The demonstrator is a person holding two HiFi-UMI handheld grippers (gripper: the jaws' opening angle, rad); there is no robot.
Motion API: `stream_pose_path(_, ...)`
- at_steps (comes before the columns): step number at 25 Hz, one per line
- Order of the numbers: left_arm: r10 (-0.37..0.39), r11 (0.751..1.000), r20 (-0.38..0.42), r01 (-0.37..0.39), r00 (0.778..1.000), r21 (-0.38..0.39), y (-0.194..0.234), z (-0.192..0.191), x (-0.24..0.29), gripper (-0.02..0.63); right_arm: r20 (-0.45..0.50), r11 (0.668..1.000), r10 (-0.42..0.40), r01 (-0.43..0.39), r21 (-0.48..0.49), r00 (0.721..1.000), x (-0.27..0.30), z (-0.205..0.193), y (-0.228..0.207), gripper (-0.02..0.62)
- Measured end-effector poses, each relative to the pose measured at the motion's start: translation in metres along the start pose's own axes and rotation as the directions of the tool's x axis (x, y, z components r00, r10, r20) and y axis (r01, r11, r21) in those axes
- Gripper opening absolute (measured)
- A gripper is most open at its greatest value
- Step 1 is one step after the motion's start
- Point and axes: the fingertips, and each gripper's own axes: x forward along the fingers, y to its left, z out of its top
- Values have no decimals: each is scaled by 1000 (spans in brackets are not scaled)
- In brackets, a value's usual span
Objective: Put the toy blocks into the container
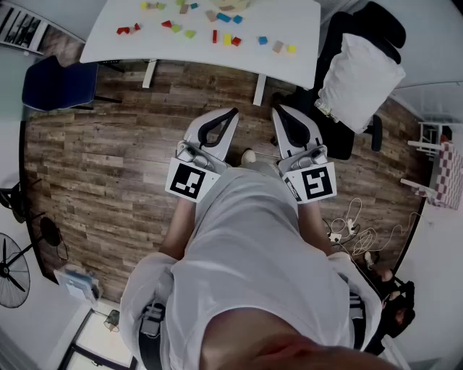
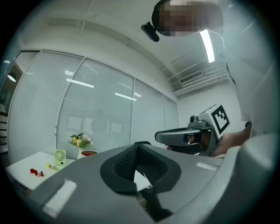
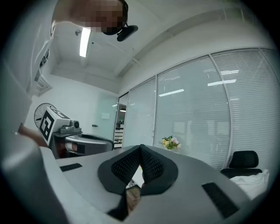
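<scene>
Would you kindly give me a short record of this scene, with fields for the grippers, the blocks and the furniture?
left gripper: shut, empty, level, close to the person's waist
right gripper: shut, empty, level, beside the left one
toy blocks: scattered on the white table, apart from both grippers
blue chair: by the table's left end
black chair: by its right end, white bundle on it

Small multicoloured toy blocks (image 1: 215, 36) scattered loose across the white table (image 1: 289, 22).

We are seeing red, yellow, green and blue toy blocks (image 1: 215, 36) on a white table (image 1: 289, 18) at the top of the frame, above a brown wood-grain floor (image 1: 108, 159).
</scene>
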Motion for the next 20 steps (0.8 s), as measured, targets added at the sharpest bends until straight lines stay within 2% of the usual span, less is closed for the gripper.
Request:
stream_pose_path(8, 33, 999, 9, -33, 999, 19, 7, 1, -19, -14, 3, 999, 32, -32, -11, 999, 1, 0, 17, 0)
stream_pose_path(14, 5, 1000, 18, -5, 1000, 11, -1, 3, -27, -14, 23, 999, 44, -45, 15, 999, -1, 4, 26, 1)
stream_pose_path(20, 14, 1000, 26, -13, 1000, -24, 1, -3, -33, -11, -14, 1000, -5, 5, 18, 1000, 0, -12, 22, 2)
